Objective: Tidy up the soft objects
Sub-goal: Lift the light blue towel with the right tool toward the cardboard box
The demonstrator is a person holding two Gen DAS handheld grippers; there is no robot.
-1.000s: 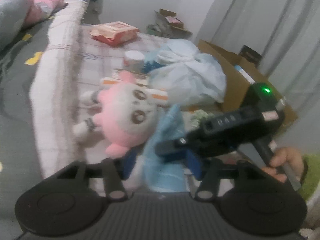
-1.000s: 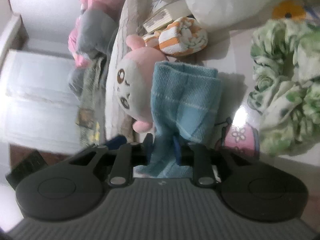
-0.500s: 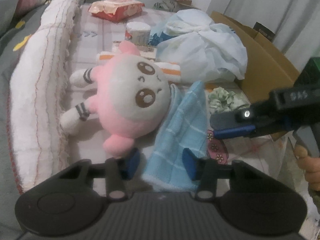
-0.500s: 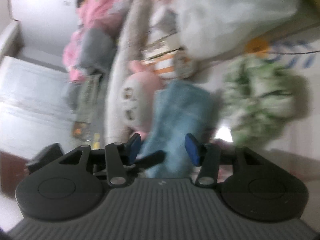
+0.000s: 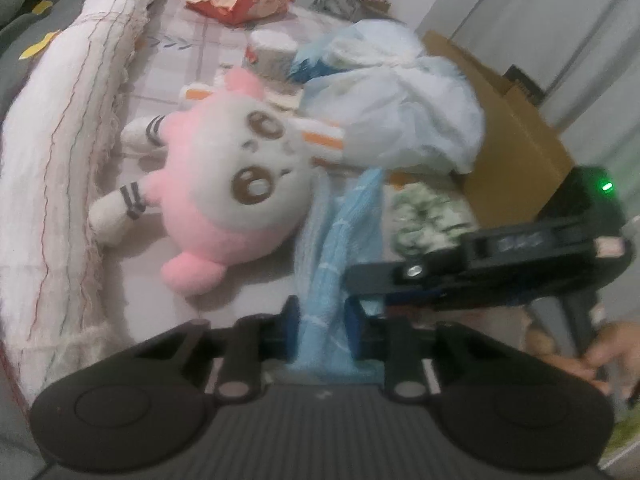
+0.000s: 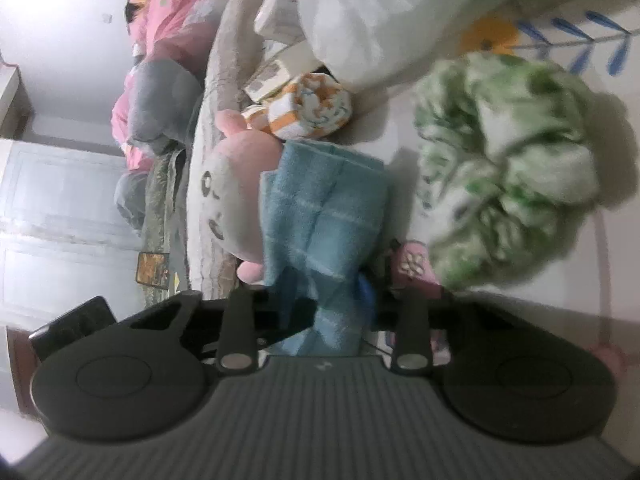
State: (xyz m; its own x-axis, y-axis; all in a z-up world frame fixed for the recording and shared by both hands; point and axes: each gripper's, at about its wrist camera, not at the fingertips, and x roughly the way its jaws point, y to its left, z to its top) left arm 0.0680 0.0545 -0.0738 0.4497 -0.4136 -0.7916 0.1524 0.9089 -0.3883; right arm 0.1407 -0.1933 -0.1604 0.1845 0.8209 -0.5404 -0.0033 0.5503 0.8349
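Observation:
A folded blue towel (image 5: 340, 248) lies on the bed beside a pink and white plush toy (image 5: 224, 200). My left gripper (image 5: 320, 320) is closing its jaws on the towel's near end, and the blue pads pinch the cloth narrow. From the right comes my right gripper (image 5: 360, 284), reaching in level at the same end. In the right wrist view the towel (image 6: 328, 208) bunches up between the closing jaws of my right gripper (image 6: 332, 308). The plush toy (image 6: 236, 200) lies just left of it.
A green and white ruffled cloth (image 5: 428, 216) lies right of the towel. Behind are an orange-striped rolled cloth (image 6: 308, 112), a white plastic bag (image 5: 392, 100) and a cardboard box (image 5: 516, 140). A rolled white blanket (image 5: 60, 160) borders the left. A hand (image 5: 600, 356) holds the right gripper.
The left jaws narrowed from wide around the towel to pinching it. The right gripper let go and drew off to the right, then came back and closed on the towel again.

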